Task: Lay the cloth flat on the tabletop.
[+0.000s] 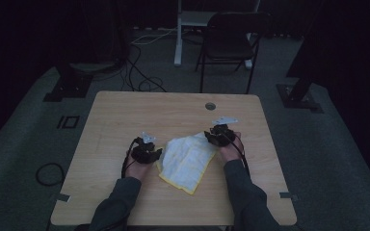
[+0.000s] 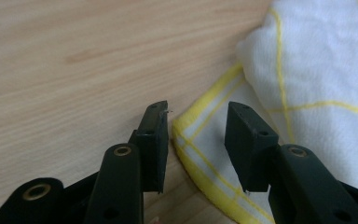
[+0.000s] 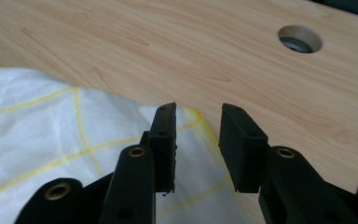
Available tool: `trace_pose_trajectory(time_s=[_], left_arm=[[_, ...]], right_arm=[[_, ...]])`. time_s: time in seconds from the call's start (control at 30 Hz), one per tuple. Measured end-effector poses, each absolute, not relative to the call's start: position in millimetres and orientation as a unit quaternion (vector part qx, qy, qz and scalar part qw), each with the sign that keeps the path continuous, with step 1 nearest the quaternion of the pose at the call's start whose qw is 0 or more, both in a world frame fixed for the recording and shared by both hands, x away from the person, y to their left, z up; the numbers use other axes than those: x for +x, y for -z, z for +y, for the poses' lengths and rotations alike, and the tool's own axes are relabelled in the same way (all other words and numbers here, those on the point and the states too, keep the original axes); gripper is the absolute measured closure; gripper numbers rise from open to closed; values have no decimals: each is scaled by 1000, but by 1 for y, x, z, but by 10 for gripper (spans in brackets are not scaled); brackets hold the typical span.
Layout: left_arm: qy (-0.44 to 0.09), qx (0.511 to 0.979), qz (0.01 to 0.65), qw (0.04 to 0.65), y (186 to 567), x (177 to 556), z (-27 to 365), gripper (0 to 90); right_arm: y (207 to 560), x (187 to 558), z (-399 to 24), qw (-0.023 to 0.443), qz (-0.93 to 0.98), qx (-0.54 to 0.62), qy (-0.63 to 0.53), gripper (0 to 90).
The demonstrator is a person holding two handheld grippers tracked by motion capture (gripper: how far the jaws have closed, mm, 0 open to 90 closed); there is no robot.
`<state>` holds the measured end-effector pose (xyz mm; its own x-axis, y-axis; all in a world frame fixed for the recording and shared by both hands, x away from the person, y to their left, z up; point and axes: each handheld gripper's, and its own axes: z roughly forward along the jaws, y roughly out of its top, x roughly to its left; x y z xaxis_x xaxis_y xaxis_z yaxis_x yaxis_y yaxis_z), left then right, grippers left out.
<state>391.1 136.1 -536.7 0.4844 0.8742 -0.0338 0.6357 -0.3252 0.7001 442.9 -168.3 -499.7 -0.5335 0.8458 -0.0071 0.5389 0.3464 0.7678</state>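
Observation:
A white cloth [image 1: 185, 159] with yellow lines and a yellow border lies crumpled and partly folded on the wooden table [image 1: 139, 110]. My left gripper [image 1: 156, 154] rests at the cloth's left edge. In the left gripper view the cloth [image 2: 317, 70] has its yellow-edged corner lying between the jaws of my left gripper [image 2: 198, 109], which stand apart without pressing on it. My right gripper [image 1: 211, 136] is at the cloth's far right corner. In the right gripper view its open jaws [image 3: 199, 109] hover over the border of the cloth [image 3: 51, 126], with a gap between the pads.
A round cable hole [image 1: 210, 106] [image 3: 300, 39] sits near the table's far edge, beyond the right gripper. A black chair [image 1: 229, 38] and a white desk leg stand behind the table. Cables lie on the grey floor [image 1: 139, 77].

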Motion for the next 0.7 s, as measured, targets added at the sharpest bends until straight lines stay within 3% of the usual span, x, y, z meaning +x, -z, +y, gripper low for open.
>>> trace_pose_trajectory(time_s=[0.4,0.6,0.67,0.7], left_arm=[[-180,795,471,337,537,391,136,693],[-168,799,467,341,537,391,135,818],[-168,799,465,342,537,390,134,846],[-169,799,464,343,537,390,134,854]], right_arm=[[513,475,-156,156,786,478,-360,559],[523,488,-157,105,780,503,-356,527],[525,490,-158,78,779,507,-361,562],[525,490,-158,75,783,503,-358,637]])
